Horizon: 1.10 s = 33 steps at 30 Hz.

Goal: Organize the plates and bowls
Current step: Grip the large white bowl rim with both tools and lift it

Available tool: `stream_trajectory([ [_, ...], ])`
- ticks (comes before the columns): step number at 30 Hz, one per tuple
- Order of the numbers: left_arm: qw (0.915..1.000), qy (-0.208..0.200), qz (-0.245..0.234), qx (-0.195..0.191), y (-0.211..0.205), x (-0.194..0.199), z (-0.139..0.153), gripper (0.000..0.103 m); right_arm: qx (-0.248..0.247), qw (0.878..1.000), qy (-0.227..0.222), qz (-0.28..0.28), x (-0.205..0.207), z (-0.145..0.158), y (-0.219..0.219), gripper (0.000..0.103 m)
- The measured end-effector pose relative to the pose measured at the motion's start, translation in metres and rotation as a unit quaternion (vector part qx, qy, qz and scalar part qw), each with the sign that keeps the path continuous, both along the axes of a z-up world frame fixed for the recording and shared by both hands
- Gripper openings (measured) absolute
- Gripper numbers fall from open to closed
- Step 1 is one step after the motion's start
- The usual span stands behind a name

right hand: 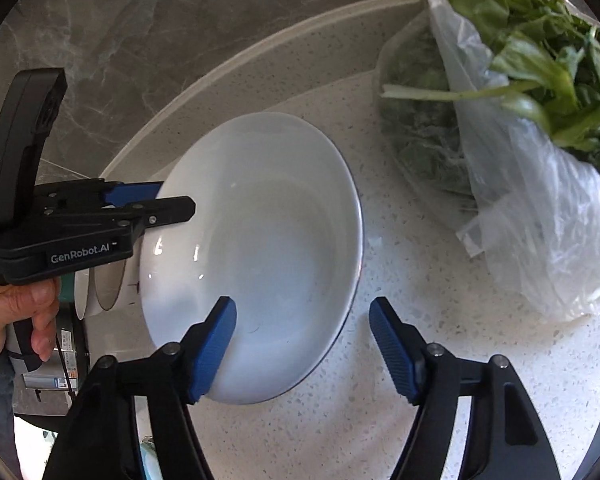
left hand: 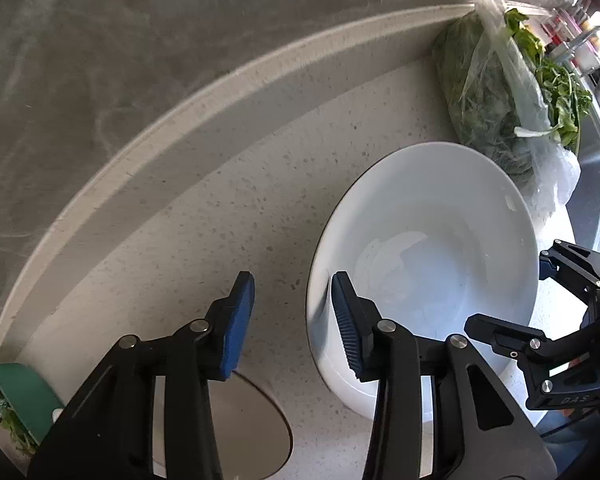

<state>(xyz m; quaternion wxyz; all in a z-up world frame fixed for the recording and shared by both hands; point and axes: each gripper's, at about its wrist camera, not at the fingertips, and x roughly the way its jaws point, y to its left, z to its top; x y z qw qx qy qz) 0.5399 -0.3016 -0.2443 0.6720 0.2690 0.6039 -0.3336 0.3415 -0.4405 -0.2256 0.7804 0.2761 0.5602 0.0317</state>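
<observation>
Can't see much of the bowl's (left hand: 432, 240) near rim from my left camera, my left tool (left hand: 292, 320) sits right in front of it. The green basket (left hand: 16, 396) is chopped off by the frame edge down in the corner. Stuff past the bag of greens (left hand: 496, 112) at top right is too tiny and smeared to name. From my right camera, the round thing (right hand: 104, 288) behind the bowl (right hand: 268, 240) is mostly hidden, no clue what it is.
</observation>
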Motion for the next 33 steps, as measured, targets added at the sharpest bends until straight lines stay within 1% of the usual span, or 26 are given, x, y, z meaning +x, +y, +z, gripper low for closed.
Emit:
stream_trajectory([
  [3,0.9999,0.009,-0.009,-0.001,-0.002,0.004,-0.004,0.029,0.006,1.000,0.004,-0.001,0.002,-0.006,0.001,0.068],
  [4,0.9999,0.008,-0.013,0.000,-0.006,0.005,-0.006,0.027,0.007,1.000,0.005,0.001,0.003,-0.008,0.003,0.063],
  [5,0.9998,0.009,-0.017,0.002,-0.007,0.005,-0.008,0.026,0.006,1.000,0.001,0.004,0.003,-0.008,0.004,0.060],
  [6,0.9997,0.012,-0.021,0.002,-0.008,0.006,-0.009,0.022,0.007,1.000,0.002,0.006,0.004,-0.009,0.005,0.056],
  [8,0.9997,0.013,-0.022,0.007,-0.011,0.007,-0.010,0.020,0.008,1.000,0.006,0.007,0.005,-0.010,0.006,0.046],
  [9,0.9996,0.012,-0.025,0.011,-0.011,0.007,-0.011,0.018,0.003,1.000,0.006,0.006,0.004,-0.010,0.005,0.044],
  [11,0.9996,0.007,-0.025,0.014,-0.013,-0.002,-0.013,0.017,-0.003,1.000,0.008,0.008,0.008,-0.011,0.010,0.037],
  [12,0.9996,0.008,-0.022,0.015,-0.014,-0.001,-0.013,0.017,-0.008,1.000,0.008,0.010,0.008,-0.012,0.011,0.035],
  [13,0.9997,0.008,-0.020,0.014,-0.015,-0.001,-0.014,0.017,-0.010,1.000,0.009,0.009,0.008,-0.012,0.009,0.030],
  [15,0.9997,0.005,-0.018,0.014,-0.013,0.002,-0.011,0.017,-0.007,1.000,0.009,0.008,0.009,-0.014,0.010,0.029],
  [20,0.9996,-0.003,-0.014,0.023,-0.015,-0.008,-0.012,0.017,-0.008,1.000,0.008,0.008,0.010,-0.014,0.006,0.027],
  [21,0.9997,-0.002,-0.013,0.023,-0.014,-0.008,-0.012,0.017,-0.007,1.000,0.008,0.009,0.013,-0.015,0.013,0.027],
  [27,0.9997,0.009,0.004,0.022,-0.007,-0.013,-0.013,0.016,-0.007,1.000,0.013,0.015,0.013,-0.012,0.015,0.025],
  [28,0.9997,0.011,0.006,0.022,-0.008,-0.015,-0.014,0.015,-0.006,1.000,0.014,0.015,0.013,-0.012,0.015,0.025],
  [29,0.9997,0.012,0.006,0.022,-0.016,-0.008,-0.015,0.015,-0.006,1.000,0.016,0.015,0.012,-0.013,0.015,0.024],
  [33,0.9996,0.018,0.012,0.017,-0.012,-0.012,-0.011,0.015,-0.006,1.000,0.016,0.017,0.006,-0.010,0.014,0.023],
])
